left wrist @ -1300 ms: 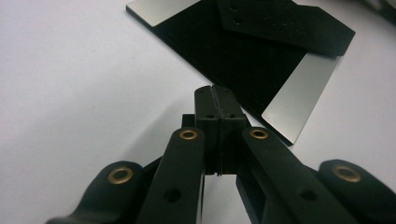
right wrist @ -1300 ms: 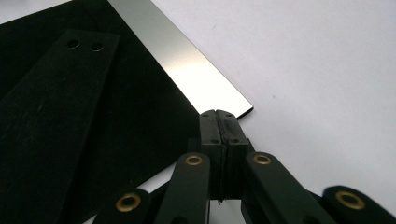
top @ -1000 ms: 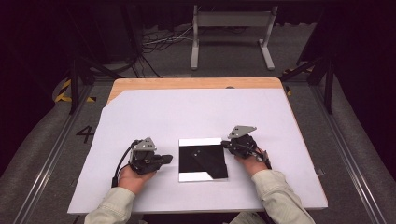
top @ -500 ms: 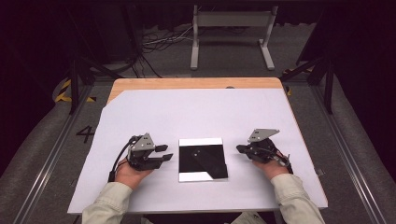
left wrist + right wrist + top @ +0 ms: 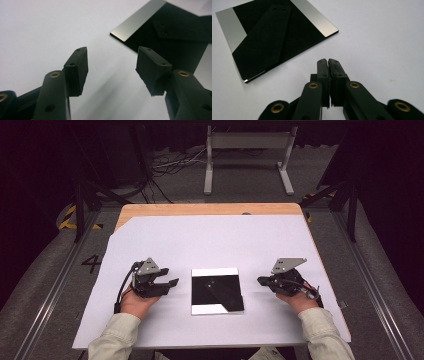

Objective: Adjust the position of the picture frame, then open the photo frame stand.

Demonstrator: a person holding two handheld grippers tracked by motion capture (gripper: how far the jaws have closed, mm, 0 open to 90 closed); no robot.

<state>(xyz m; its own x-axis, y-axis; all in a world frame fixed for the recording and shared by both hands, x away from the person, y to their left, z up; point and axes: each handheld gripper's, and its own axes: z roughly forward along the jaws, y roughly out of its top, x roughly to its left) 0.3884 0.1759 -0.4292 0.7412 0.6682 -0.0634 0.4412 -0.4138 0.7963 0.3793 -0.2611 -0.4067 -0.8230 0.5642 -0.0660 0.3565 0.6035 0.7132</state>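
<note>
A square glossy black plate (image 5: 216,291) with silvery strips along two edges lies flat on the white sheet (image 5: 210,240), between my hands. A darker bar shape with two small holes shows on its face (image 5: 265,32). My left gripper (image 5: 171,282) rests just left of the plate, pointing at it. Its jaws have just been opening and stand apart with nothing between them (image 5: 112,53); the plate's corner (image 5: 117,35) lies a little ahead. My right gripper (image 5: 261,280) is a short way right of the plate, jaws shut together on nothing (image 5: 327,61).
The wooden table edge (image 5: 210,209) shows beyond the sheet. A metal stand (image 5: 247,150) and cables (image 5: 170,167) sit on the dark floor behind. Rails run along both sides of the table.
My right gripper has drawn back to the right, away from the plate's edge. The left gripper's jaws have spread from shut to open, with the hand staying in place.
</note>
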